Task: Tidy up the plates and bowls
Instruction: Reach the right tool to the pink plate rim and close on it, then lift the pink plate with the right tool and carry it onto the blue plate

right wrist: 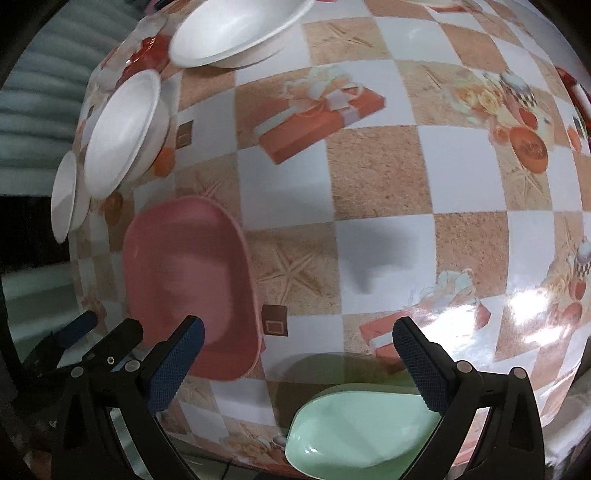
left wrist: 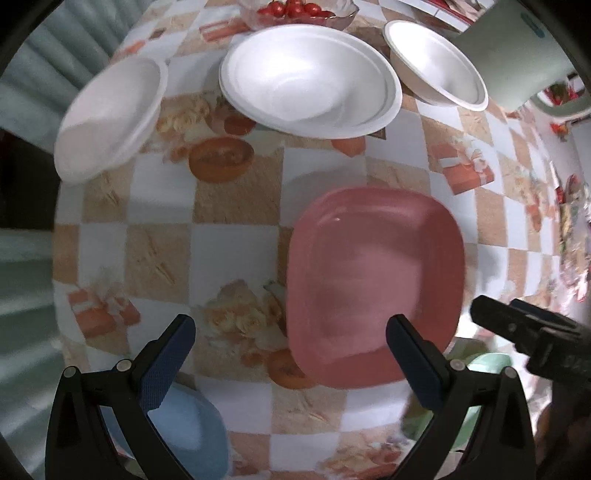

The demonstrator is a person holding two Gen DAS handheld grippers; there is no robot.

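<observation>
The pink plate [left wrist: 375,284] lies flat on the tabletop [left wrist: 236,258], which has a checkered cloth with printed gift boxes and flowers. It is rounded at the corners and nothing is on it. Beyond the pink plate, at the far side, stands a large white bowl [left wrist: 310,77], which seems to be a stack of two or more. To the right of that one stands a smaller white bowl [left wrist: 437,64], and to the left of it a third white bowl [left wrist: 110,118], blurred, at the edge of the tabletop. Behind the large white bowl is a glass dish with red cherry tomatoes [left wrist: 295,9].

On the near side of the pink plate, to the left, a light blue plate [left wrist: 192,435] lies partly under the left gripper [left wrist: 291,328]. On the near right side of the pink plate a mint green plate [right wrist: 365,432] lies at the edge of the tabletop, below the right gripper [right wrist: 299,332].

The fingers of the left gripper are wide apart and hold nothing; the right one of them is in front of the near edge of the pink plate. The fingers of the right gripper are also wide apart and hold nothing, above the green plate.
</observation>
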